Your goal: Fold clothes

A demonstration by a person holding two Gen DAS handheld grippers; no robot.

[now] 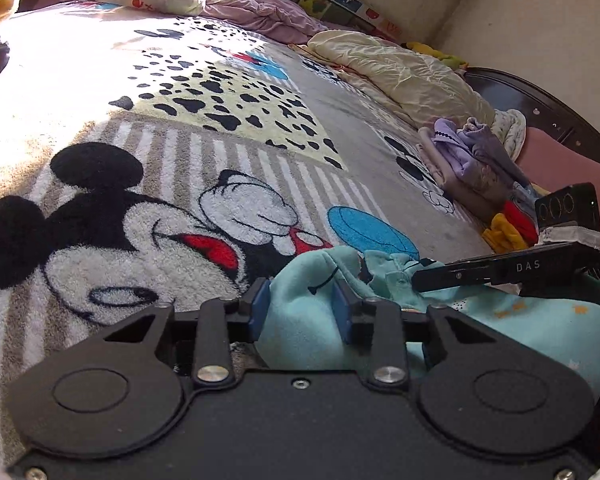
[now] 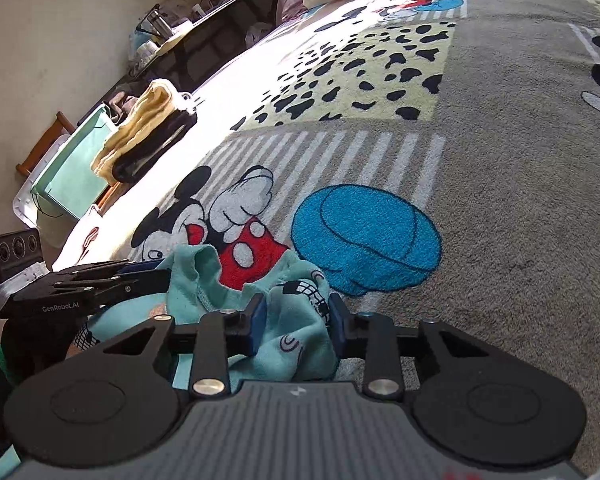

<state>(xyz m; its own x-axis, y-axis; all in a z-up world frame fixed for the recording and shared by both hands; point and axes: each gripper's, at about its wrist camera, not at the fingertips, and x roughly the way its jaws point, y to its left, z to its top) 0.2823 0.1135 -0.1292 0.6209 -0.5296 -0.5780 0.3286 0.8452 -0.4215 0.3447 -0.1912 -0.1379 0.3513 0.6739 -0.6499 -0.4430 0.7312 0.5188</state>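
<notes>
Sunlit bed under a plush cartoon-mouse blanket (image 1: 204,148), and right at the bottom edge of both views sits the job: a small teal garment (image 1: 300,320), bunched in a loose heap on the blanket. Left gripper (image 1: 300,310) is clenched on a soft fold of it, blue pads pressing in from both sides; right gripper (image 2: 296,318) is doing the same on a printed stretch of the same cloth, with each gripper visible at the side of the other's view. This one looks light, limp and fleecy, so it should sag between the two holds and cling a little to the pile beneath. Better purchase, I'd judge, is on a hem or shoulder seam than on mid-cloth bunches.

Beyond it, plenty of open blanket through the middle of the frame for spreading flat. Farther on, a pile of folded clothes (image 1: 472,160) crowds the right of the left view, and a cream-and-black stack (image 2: 148,132) sits at the bed's edge, left of the right view, beside a teal bin (image 2: 76,164).
</notes>
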